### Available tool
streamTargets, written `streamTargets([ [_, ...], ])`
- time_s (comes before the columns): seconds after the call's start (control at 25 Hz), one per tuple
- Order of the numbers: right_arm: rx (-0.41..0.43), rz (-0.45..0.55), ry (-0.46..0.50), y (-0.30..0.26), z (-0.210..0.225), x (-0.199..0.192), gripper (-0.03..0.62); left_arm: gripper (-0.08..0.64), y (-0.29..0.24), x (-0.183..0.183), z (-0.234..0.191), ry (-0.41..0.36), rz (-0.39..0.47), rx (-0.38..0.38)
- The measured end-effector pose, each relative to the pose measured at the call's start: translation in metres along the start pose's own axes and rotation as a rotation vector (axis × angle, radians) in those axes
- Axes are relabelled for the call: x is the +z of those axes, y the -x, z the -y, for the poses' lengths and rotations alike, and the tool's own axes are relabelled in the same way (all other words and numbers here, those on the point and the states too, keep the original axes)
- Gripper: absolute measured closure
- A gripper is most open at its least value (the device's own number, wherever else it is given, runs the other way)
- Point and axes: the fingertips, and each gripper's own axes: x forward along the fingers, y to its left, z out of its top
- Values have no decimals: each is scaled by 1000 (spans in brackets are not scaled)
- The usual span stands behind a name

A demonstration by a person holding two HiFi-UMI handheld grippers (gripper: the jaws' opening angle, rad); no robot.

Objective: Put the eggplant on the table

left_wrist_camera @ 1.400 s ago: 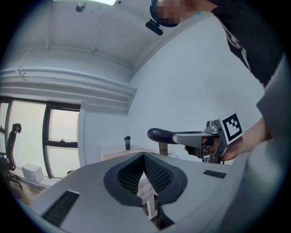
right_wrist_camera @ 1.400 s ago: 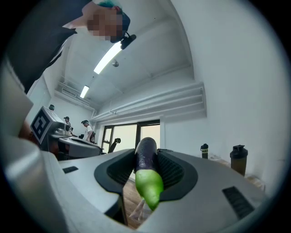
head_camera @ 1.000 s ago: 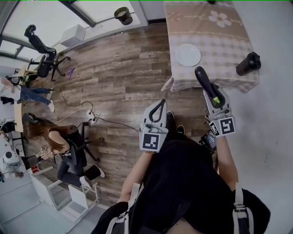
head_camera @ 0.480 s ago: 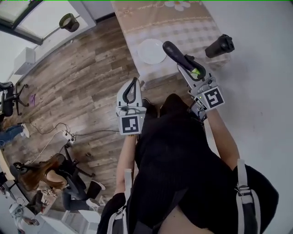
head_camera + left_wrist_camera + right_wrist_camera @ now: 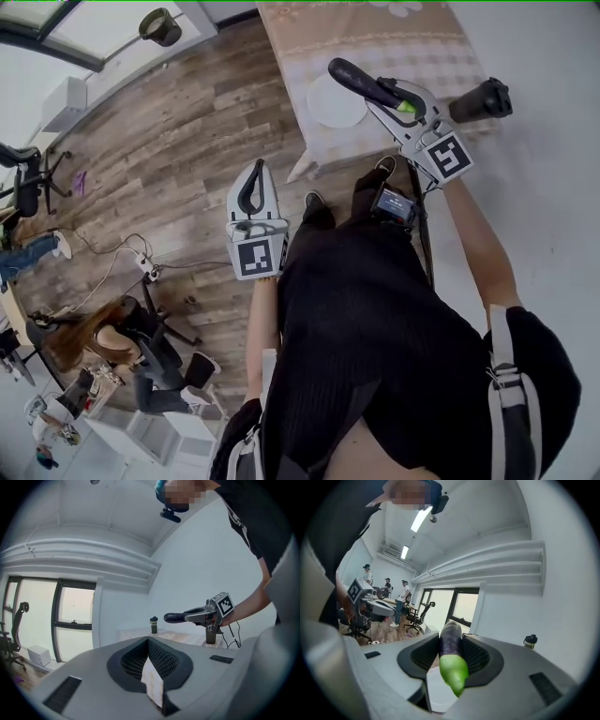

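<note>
The eggplant (image 5: 352, 77) is dark purple with a green cap and lies level. My right gripper (image 5: 389, 94) is shut on it over the near edge of the table (image 5: 375, 37), which has a checked cloth. In the right gripper view the eggplant (image 5: 451, 641) sits between the black pads, green cap nearest the camera. My left gripper (image 5: 251, 183) is shut and holds nothing, over the wooden floor left of the table. In the left gripper view its pads (image 5: 159, 656) meet, with the right gripper (image 5: 199, 616) and the eggplant (image 5: 172, 618) ahead.
A white plate (image 5: 333, 103) lies on the table beside the eggplant, and a black bottle (image 5: 483, 98) stands at the table's right corner. A cable and power strip (image 5: 145, 267) lie on the floor. A seated person (image 5: 94, 342) and an office chair (image 5: 28, 183) are at the left.
My right gripper has carried the eggplant from in front of the table to above its near edge by the plate, rolling as it went. My left gripper has moved along, still shut.
</note>
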Motion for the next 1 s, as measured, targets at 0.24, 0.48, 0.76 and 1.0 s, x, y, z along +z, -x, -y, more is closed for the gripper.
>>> streamTargets([
  [0.24,99,-4,-2,-29,-1,-21,431,569,1,-15,-10,-9,-51,49],
  [0.48,188,-5,3,-50,-5,-41,431,569,-17,-14,1,11,-27,23],
  [0.76,216,-52,3,-57,-4,-73,430,569,-29,-17,22,2,-42,-26],
  [1.0,246,-106,-15,-64,-13,-100,430,569,-35,-18,22,5,-33,-26],
])
